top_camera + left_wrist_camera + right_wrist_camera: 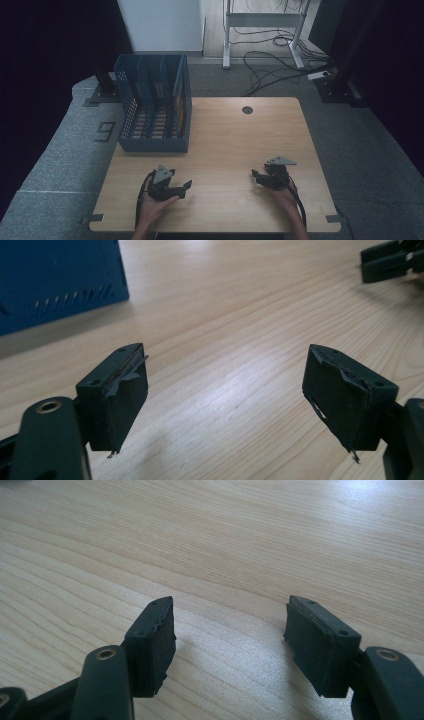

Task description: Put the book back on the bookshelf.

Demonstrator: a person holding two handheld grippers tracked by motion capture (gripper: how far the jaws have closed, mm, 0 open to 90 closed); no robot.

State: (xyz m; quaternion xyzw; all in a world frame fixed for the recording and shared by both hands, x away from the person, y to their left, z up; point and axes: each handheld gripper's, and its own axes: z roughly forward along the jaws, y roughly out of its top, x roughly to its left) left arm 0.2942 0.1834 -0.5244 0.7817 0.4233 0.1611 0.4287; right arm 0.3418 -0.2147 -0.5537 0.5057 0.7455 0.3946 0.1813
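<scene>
Blue plastic file rack [154, 105] is standing at the bench's [235, 150] far left — judged light, stiff and slick, best gripped by a divider's top edge. Both left gripper [181, 186] and right gripper [259, 177] are being held near the front edge, fingers spread, nothing between them.

The high view looks forward and down over the whole table [225, 135]. Each gripper view rides low, close above the wood, looking along its own jaws. The left gripper view faces across to the right gripper [387, 262], with the rack [55, 280] ahead-left; both appear from above.
</scene>
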